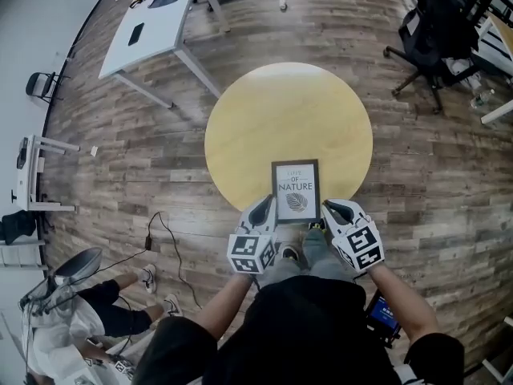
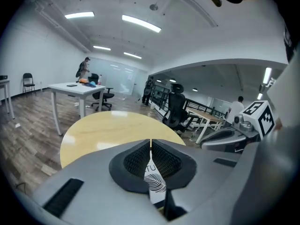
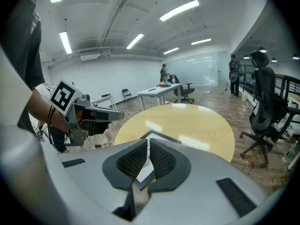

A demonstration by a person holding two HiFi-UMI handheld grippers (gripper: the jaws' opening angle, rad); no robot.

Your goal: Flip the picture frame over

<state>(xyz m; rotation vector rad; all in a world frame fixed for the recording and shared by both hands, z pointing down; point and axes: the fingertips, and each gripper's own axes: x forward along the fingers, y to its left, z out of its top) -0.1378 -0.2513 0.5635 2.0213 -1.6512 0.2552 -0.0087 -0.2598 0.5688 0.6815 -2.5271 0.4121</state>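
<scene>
The picture frame (image 1: 296,191), dark-rimmed with a leaf print facing up, lies flat on the round yellow table (image 1: 272,119) near its front edge. My left gripper (image 1: 267,205) sits just off the frame's near left corner, and my right gripper (image 1: 329,208) just off its near right corner. In the left gripper view the fingertips of the left gripper (image 2: 150,142) meet, and the print (image 2: 154,184) shows below through the hollow between the pads. The right gripper (image 3: 149,142) is likewise shut, with the frame's corner (image 3: 143,172) showing beneath it. Neither gripper holds anything.
A white desk (image 1: 152,22) stands at the back left and a black office chair (image 1: 433,38) at the back right. A person sits on the wooden floor at the lower left (image 1: 88,311), beside a trailing cable (image 1: 164,247).
</scene>
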